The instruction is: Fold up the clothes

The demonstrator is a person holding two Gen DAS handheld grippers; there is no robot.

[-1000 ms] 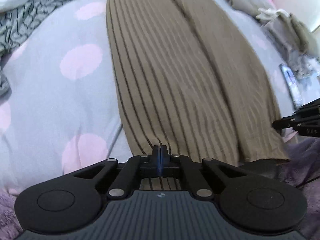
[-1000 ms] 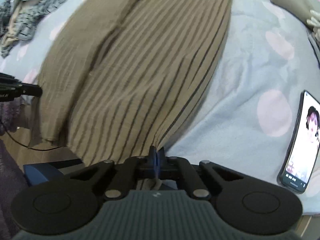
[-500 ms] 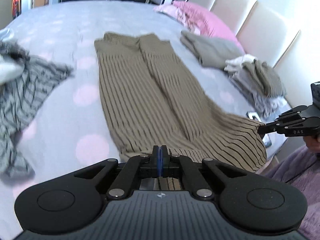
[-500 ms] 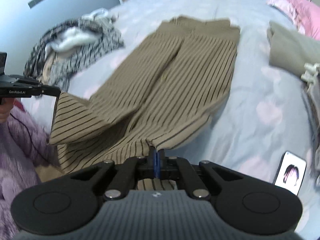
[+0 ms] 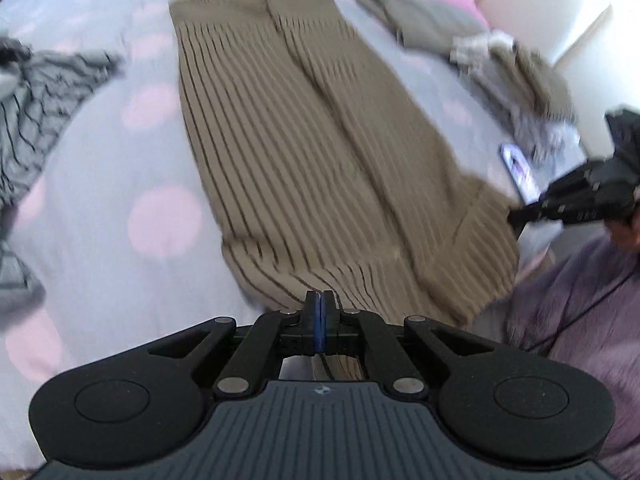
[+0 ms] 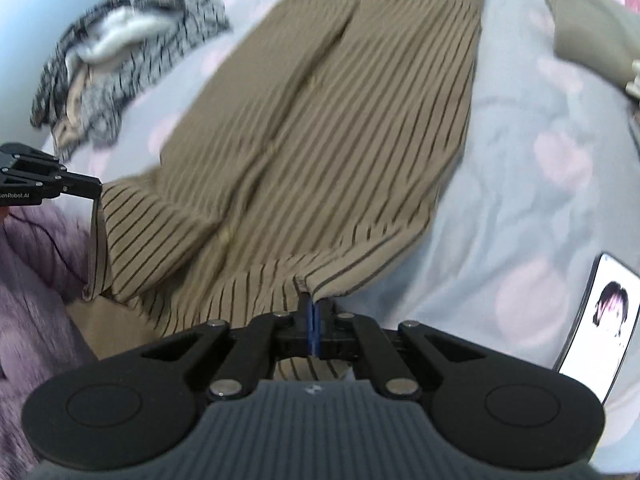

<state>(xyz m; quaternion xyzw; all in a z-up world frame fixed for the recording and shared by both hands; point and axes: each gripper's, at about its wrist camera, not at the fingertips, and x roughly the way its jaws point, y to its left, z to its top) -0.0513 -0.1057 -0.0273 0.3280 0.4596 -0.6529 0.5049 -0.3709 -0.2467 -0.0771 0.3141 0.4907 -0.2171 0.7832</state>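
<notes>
While both grippers are pinching the near hem corners of the striped trousers (image 5: pixel 304 152) lying lengthwise on the bed (image 5: pixel 120 280), left gripper (image 5: pixel 319 300) and right gripper (image 6: pixel 313 309) should probably be travelling level together, so the fold's landing square on the waistband.

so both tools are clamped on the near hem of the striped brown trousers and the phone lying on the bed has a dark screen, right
Not quite: the phone has a lit screen, as the right wrist view shows. The rest holds: the left tool and right tool are both shut on the near hem of the striped brown trousers.
</notes>
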